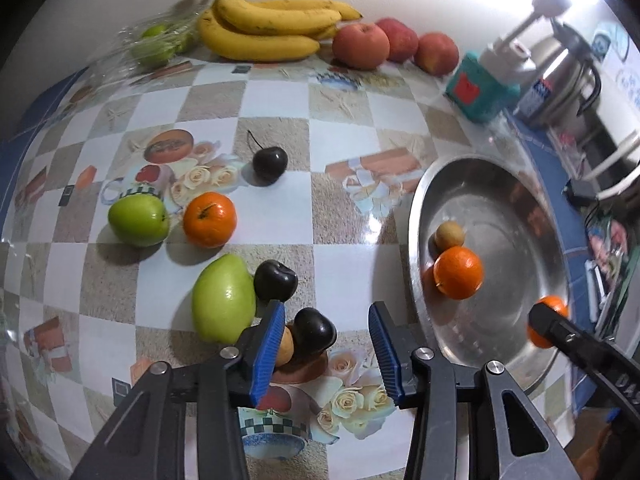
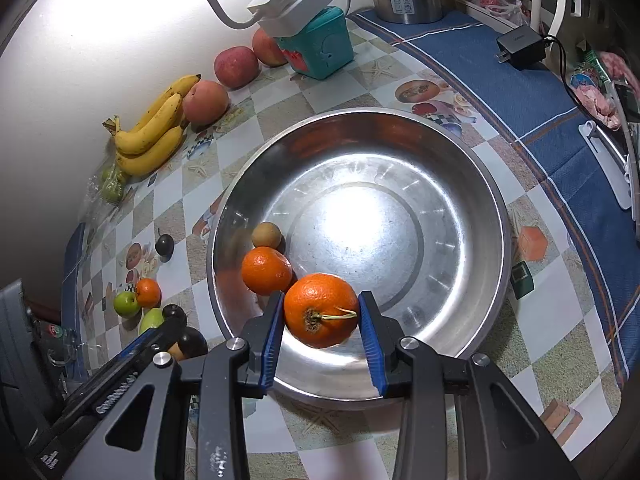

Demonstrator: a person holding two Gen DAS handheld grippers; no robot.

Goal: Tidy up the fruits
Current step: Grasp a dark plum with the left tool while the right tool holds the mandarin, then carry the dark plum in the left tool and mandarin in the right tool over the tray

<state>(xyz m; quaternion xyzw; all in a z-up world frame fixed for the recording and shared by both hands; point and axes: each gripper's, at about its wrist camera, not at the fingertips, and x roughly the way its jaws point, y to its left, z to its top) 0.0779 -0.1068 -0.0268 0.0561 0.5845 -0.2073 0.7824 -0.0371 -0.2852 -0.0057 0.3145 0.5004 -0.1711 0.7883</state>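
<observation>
Checkered tablecloth (image 1: 276,96) holds three cherries (image 1: 270,162) (dark); right gripper (image 2: 321,320) pinches one orange (image 2: 320,310), left gripper (image 1: 326,344) spread.

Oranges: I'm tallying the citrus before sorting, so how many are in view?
3. One orange is clamped in the right hand-held gripper over the metal bowl, one lies inside the bowl, one sits on the table beside a green apple. More could be hidden.

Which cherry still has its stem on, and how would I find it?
Start at the big metal bowl and look left across the checkered tablecloth, toward the bananas. There a dark cherry sits all alone on a beige square. It is the only one with a thin curved stem sticking up; the other two cherries sit near the left claw, beside a green fruit.
</observation>
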